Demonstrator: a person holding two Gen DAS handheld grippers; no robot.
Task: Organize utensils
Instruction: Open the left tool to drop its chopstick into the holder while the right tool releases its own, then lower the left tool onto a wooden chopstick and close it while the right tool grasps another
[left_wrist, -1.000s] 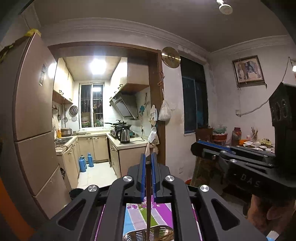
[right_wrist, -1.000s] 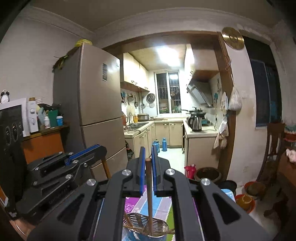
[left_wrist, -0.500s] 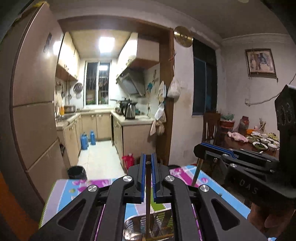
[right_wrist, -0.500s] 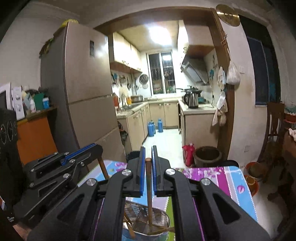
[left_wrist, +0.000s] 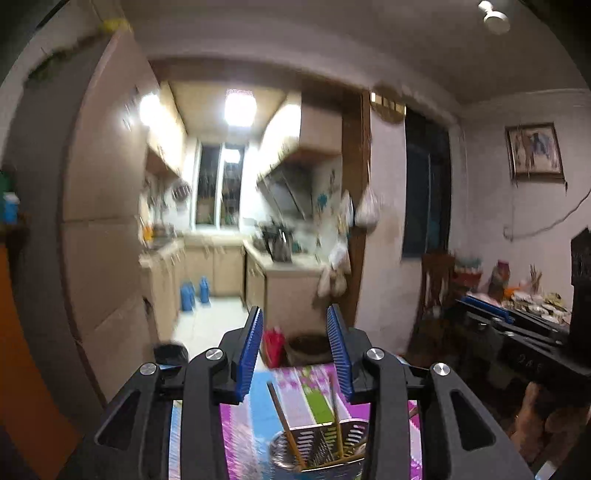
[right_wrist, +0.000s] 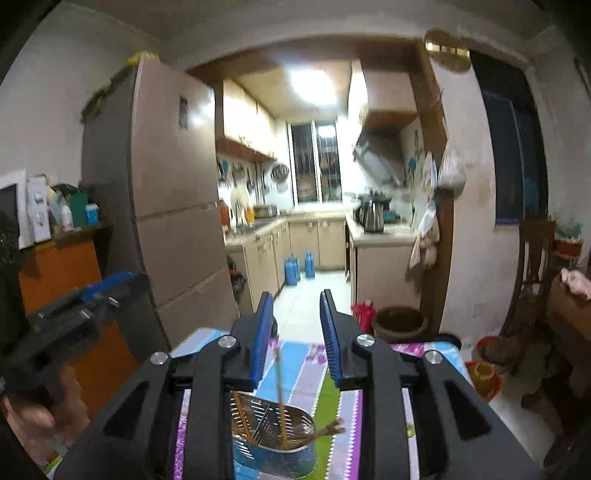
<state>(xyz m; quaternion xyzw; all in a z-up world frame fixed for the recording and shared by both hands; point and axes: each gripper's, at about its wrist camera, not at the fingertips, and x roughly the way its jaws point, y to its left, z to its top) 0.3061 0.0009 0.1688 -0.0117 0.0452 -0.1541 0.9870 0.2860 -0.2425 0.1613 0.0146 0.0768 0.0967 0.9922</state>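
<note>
Both claws level, jaws just opened, above chopstick holder (right_wrist: 273, 439)

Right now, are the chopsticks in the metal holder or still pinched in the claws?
In the holder. The chopsticks stand loosely in it; both the right claw and left claw have just been opening, pads clear.

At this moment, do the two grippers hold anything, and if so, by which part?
Nothing is held. Both the left gripper and right gripper have just been opening; the chopsticks stand free in the metal holder.
</note>
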